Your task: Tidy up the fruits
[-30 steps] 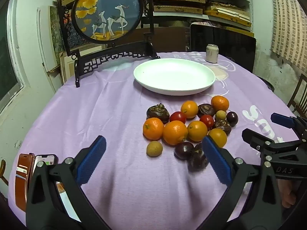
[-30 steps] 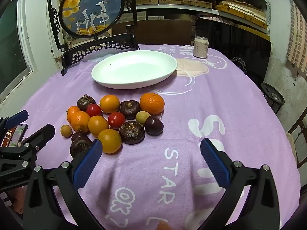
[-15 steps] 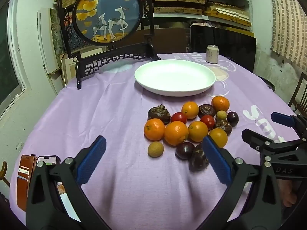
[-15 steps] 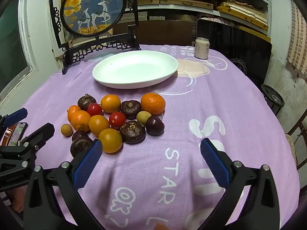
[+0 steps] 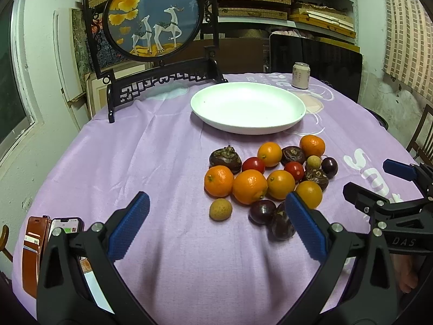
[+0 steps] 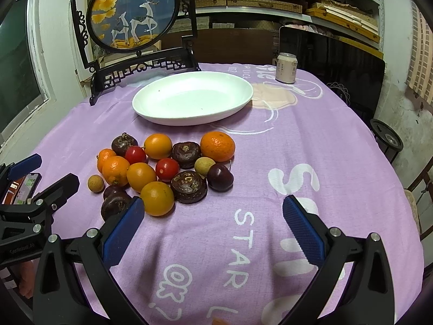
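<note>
A heap of fruit (image 5: 270, 178) (image 6: 165, 168) lies on the purple tablecloth: several oranges, two red tomatoes, dark brown and purple fruits, and small tan ones. Behind it stands an empty white oval plate (image 5: 249, 108) (image 6: 192, 98). My left gripper (image 5: 216, 222) is open, held low in front of the heap, with a tan fruit (image 5: 220, 209) just ahead between its fingers. My right gripper (image 6: 213, 224) is open to the right of the heap, over bare cloth. Each gripper shows at the edge of the other's view.
A framed round deer picture on a black stand (image 5: 154, 16) rises at the back left. A drink can (image 5: 300, 75) stands behind the plate. A phone (image 5: 67, 226) and brown wallet (image 5: 32, 249) lie at the near left edge. Dark chair backs (image 6: 330, 62) stand beyond the table.
Both cameras have shifted slightly; the scene sits a little lower and farther right in each view. The fruit and plate have not moved. Both grippers stay open.
</note>
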Motion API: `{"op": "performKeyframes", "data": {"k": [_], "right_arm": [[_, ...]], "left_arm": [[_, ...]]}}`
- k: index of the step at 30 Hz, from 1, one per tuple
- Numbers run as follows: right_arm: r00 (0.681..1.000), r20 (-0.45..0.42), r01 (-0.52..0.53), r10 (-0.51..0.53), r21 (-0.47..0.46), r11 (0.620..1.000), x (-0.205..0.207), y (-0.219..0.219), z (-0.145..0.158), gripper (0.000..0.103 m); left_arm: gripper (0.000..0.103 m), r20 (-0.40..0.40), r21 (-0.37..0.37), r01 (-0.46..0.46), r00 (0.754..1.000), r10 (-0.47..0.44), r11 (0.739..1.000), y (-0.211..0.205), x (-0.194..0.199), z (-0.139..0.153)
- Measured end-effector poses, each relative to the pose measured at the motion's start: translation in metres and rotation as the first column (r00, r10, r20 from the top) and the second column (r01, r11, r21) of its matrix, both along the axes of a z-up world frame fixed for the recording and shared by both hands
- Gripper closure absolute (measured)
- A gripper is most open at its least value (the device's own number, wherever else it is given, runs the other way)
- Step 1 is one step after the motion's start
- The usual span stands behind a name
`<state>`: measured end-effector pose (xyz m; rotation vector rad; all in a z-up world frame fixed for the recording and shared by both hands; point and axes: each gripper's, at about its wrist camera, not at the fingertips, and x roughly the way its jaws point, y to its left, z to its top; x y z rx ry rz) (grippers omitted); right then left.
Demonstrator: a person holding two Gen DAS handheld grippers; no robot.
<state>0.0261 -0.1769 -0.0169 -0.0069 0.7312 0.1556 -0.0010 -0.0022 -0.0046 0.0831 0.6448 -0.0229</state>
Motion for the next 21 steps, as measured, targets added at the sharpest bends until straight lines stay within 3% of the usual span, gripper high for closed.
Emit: {"op": "performKeyframes", "data": {"k": [21], "right_arm": [[1.0, 0.004, -0.01, 0.01, -0.001, 1.0, -0.0008, 0.0018, -0.0008, 0.001]], "left_arm": [[0.002, -0.008, -0.004, -0.005, 1.0, 0.005, 1.0, 0.0032, 0.001, 0.0012]]}}
